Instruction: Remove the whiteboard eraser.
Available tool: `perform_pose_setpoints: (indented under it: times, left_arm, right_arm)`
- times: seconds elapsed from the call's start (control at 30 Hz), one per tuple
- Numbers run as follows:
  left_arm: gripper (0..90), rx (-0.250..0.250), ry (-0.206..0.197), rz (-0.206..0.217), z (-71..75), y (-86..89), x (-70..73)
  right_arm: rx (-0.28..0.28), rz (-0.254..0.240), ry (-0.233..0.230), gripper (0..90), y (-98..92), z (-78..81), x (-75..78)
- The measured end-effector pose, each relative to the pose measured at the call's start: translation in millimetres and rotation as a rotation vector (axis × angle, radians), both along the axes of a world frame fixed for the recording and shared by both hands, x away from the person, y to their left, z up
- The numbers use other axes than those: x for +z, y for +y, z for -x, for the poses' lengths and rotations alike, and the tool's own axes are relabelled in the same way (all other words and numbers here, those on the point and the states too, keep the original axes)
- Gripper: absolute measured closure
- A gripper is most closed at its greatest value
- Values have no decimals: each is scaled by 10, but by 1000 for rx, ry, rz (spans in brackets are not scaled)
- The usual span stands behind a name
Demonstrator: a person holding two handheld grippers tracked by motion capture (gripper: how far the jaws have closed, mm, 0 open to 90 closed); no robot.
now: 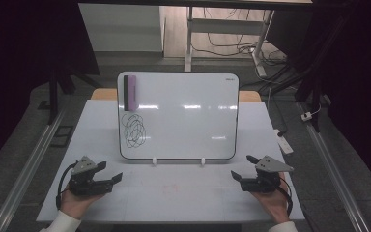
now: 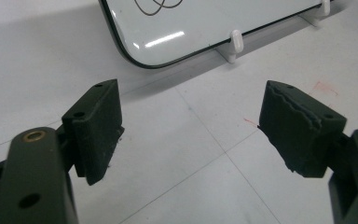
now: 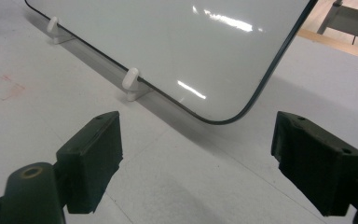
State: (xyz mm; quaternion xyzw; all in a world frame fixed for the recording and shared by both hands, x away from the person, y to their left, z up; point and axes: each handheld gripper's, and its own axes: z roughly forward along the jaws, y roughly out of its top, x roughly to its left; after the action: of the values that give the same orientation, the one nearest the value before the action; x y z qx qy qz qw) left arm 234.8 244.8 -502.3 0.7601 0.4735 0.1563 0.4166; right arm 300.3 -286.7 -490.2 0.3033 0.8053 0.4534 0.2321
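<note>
From above: one whiteboard (image 1: 178, 116) stands propped on the table (image 1: 174, 193), leaning back on two small white feet (image 1: 155, 161). One black scribble (image 1: 134, 129) sits on its lower left, and just above it one eraser (image 1: 131, 93), purple-backed, clings to the top-left corner of the board. Down at the near edge, the left gripper (image 1: 112, 180) and the right gripper (image 1: 239, 177) rest low over the table, one at each side, both well short of the board and pointing inward. Two grippers, two hands, nothing in either.

Over to the left gripper view: jaws spread wide, bare table between the pads (image 2: 100, 126), no grip on anything. The board's lower corner and a loop of the scribble (image 2: 156, 5) sit ahead, with one foot (image 2: 235, 43) close and the second at the far edge.

Right gripper view: same story, jaws wide apart and empty, the board's other lower corner (image 3: 223, 116) straight in front, both feet off to the left.

My read: this is the start, hands waiting, wiping job not begun. The scribble is whole and the eraser untouched. Next, I'd say, a gripper has to travel up to that top-left corner, the left being nearer, and close on the eraser across its narrow sides before dragging it down over the scribble.
</note>
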Motion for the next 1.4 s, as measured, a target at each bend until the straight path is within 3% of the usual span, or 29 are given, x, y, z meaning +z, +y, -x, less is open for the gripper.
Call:
perform_pose_setpoints:
  times: [0.2,0.37,0.67,1.03,1.4]
  left_arm:
    - [209,-1,-10,-24,17,-2,-4]
    - [204,4,-15,-19,40,6,18]
    - [201,10,-24,-13,91,6,99]
    - [229,37,-53,24,109,-50,395]
    - [238,43,-95,29,-195,-182,759]
  right_arm:
    - [-11,19,32,183,-4,-20,-13]
    - [-31,28,-12,199,-8,25,23]
    - [-27,17,-7,204,-13,23,4]
    - [-25,23,-16,211,34,26,5]
    - [-32,29,-1,218,43,7,-15]
